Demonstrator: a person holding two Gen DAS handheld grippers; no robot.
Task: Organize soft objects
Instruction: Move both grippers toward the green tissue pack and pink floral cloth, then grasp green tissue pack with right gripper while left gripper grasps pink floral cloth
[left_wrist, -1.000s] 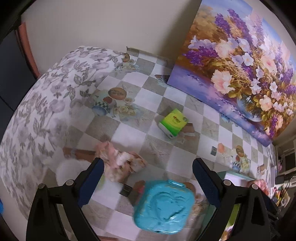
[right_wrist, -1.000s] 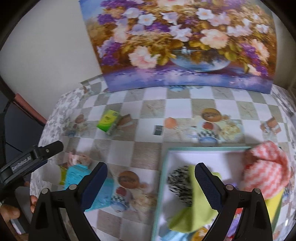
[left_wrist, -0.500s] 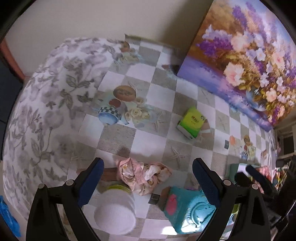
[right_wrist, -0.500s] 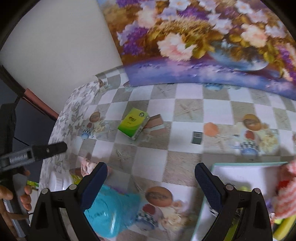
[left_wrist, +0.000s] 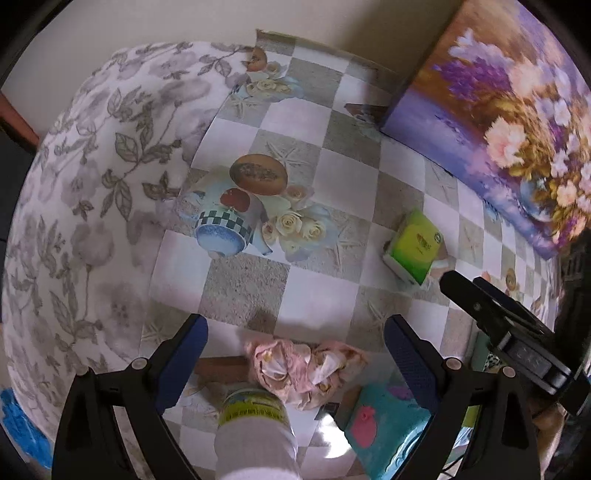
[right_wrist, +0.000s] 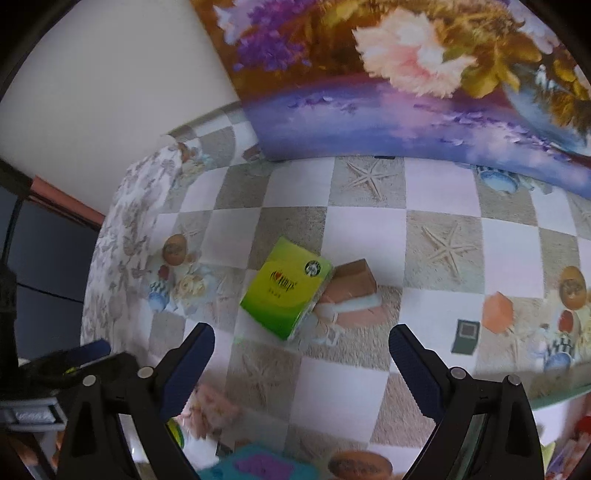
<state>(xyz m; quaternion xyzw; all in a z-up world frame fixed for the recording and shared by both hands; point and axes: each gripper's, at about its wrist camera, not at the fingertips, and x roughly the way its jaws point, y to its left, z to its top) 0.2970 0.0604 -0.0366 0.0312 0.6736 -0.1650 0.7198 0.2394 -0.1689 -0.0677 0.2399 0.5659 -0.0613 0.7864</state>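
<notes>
Both hand-held grippers have swung away from the tray toward the worktop's (right_wrist: 365, 225) left half, jaws wide and empty. Right hand-held gripper (right_wrist: 301, 354) faces the green tissue pack (right_wrist: 286, 291), light and squashy, best pinched across its short sides. Left hand-held gripper (left_wrist: 295, 347) hangs over the crumpled pink cloth (left_wrist: 306, 365), limp and easily bunched, crowded by a white bottle (left_wrist: 255, 432) and teal case (left_wrist: 388, 424).
</notes>
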